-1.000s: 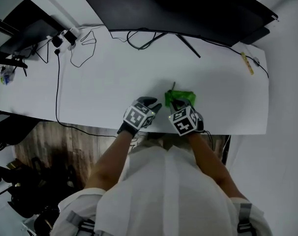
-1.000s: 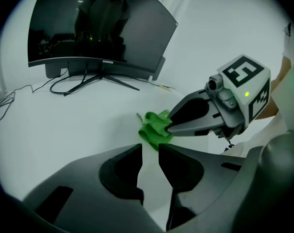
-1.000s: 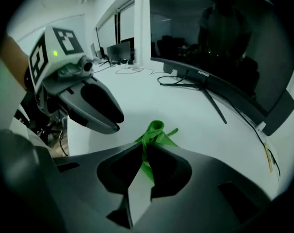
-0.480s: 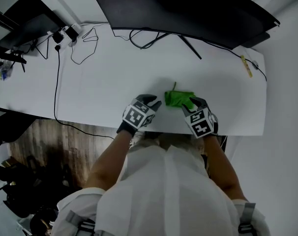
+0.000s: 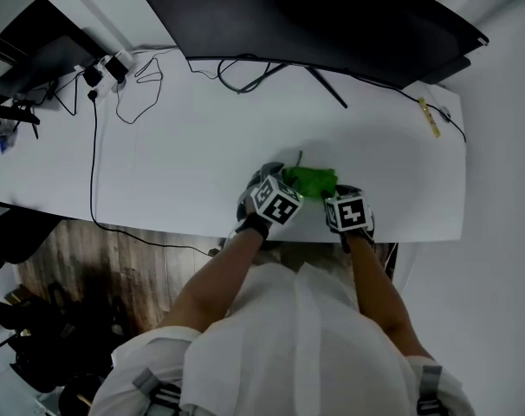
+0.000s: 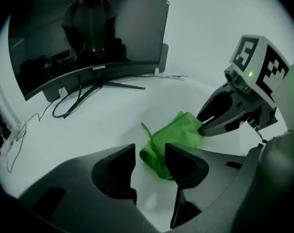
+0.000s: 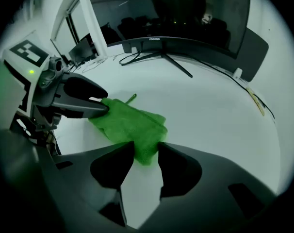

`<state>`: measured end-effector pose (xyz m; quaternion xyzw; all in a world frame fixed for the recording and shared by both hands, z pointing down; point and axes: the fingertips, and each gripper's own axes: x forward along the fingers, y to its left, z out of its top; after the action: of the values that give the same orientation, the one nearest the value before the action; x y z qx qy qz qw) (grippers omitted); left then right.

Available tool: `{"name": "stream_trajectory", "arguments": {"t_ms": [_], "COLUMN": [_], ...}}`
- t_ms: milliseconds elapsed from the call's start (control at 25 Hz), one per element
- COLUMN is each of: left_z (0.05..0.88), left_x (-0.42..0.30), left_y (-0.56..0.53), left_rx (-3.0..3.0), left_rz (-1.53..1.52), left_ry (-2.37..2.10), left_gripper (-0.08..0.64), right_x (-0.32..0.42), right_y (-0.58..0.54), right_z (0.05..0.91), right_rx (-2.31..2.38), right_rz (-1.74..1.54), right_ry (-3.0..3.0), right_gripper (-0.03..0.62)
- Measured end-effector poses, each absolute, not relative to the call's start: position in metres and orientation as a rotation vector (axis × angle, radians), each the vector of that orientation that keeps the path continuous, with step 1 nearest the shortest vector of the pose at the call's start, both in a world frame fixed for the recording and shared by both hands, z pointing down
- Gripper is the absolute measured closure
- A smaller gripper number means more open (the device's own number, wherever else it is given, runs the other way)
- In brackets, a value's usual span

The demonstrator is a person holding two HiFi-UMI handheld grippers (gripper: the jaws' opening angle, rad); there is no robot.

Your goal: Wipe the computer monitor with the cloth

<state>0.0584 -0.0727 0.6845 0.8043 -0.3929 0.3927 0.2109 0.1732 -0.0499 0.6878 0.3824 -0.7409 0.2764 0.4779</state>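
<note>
A crumpled green cloth (image 5: 313, 178) lies on the white desk (image 5: 184, 154), near its front edge. The wide black curved monitor (image 5: 332, 16) stands at the back on a thin-legged stand (image 6: 101, 84). My left gripper (image 5: 278, 180) is at the cloth's left end. Its jaws have just been opening, and the cloth's fold (image 6: 156, 154) sits loosely between them. My right gripper (image 5: 336, 192) is at the right end. Its jaws have just been closing, with a corner of the cloth (image 7: 144, 152) between them. Each gripper view shows the other gripper's tips on the cloth.
Black cables (image 5: 128, 94) and a power strip (image 5: 115, 63) lie at the desk's back left. More cables (image 5: 245, 72) run under the monitor. A thin yellow strip (image 5: 429, 115) rests at the right end. The person's torso is against the front edge.
The left gripper has slid right up to the cloth. The right gripper, shut on the cloth before, has let it go, swung right and come back to its right end.
</note>
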Motion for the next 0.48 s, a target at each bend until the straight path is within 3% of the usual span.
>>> {"name": "stream_trajectory", "arguments": {"t_ms": [120, 480], "left_z": [0.698, 0.652], "left_x": [0.05, 0.028], "left_y": [-0.076, -0.073], "left_rx": [2.203, 2.212], "left_rz": [1.148, 0.808], "left_ry": [-1.107, -1.116], "left_gripper": [0.342, 0.344], "right_x": [0.176, 0.16], "right_y": [-0.046, -0.067], "right_z": [0.694, 0.634], "right_rx": [0.811, 0.96], "right_rz": [0.613, 0.707], "right_ry": [-1.812, -1.991], "right_gripper": [0.43, 0.41]}}
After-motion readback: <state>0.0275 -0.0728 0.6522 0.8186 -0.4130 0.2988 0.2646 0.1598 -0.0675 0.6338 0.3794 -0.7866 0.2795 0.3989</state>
